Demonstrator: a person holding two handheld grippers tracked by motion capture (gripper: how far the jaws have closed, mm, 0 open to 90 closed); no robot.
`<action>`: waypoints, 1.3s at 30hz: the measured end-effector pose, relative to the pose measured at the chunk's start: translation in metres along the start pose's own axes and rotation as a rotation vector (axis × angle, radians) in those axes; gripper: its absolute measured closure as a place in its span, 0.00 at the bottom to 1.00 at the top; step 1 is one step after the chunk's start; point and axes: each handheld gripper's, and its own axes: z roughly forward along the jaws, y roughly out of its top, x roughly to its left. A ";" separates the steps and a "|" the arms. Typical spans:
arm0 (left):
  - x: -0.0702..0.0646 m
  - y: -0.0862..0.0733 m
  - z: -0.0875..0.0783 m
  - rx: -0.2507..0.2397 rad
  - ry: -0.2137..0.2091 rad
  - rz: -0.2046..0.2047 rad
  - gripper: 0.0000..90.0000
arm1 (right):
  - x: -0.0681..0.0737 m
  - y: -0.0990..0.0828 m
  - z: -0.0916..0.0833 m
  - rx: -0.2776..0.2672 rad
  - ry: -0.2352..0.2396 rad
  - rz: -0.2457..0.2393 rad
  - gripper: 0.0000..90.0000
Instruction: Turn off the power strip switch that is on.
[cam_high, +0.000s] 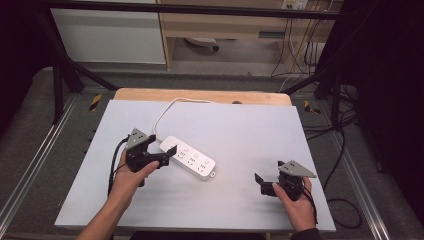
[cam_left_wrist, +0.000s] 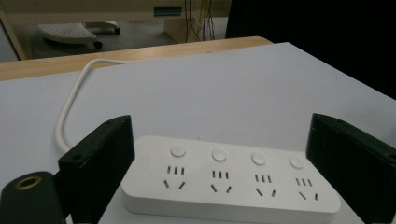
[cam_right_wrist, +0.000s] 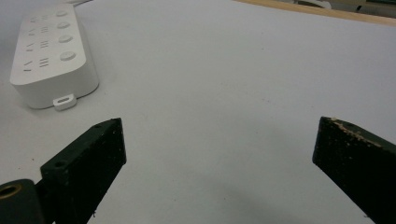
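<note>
A white power strip (cam_high: 188, 158) with several sockets and round buttons lies left of centre on the pale grey mat (cam_high: 240, 125). Its white cable (cam_high: 161, 118) curves off toward the table's back edge. My left gripper (cam_high: 162, 146) is open right at the strip's left end. In the left gripper view the power strip (cam_left_wrist: 229, 182) lies lengthwise between the wide-spread jaws of the left gripper (cam_left_wrist: 219, 126), neither jaw pressing on it. My right gripper (cam_high: 268, 171) stands open over bare mat at the front right. From the right gripper (cam_right_wrist: 222, 125), the power strip (cam_right_wrist: 49, 51) lies off at upper left.
A strip of wooden tabletop (cam_high: 200, 95) shows behind the mat. Black frame bars (cam_high: 65, 70) slant down at both back corners. Loose cables (cam_high: 345, 150) lie on the floor to the right, and a wooden desk (cam_high: 225, 25) stands behind.
</note>
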 end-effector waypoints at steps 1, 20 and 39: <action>0.000 -0.001 0.002 0.004 0.002 0.009 0.08 | 0.000 0.000 0.000 -0.002 -0.002 0.001 0.04; 0.011 -0.007 0.024 0.053 0.025 -0.021 0.15 | 0.000 0.001 -0.002 -0.010 0.005 0.012 0.04; 0.003 -0.008 0.034 0.046 -0.004 0.003 0.48 | 0.000 0.000 -0.003 -0.006 0.004 0.009 0.04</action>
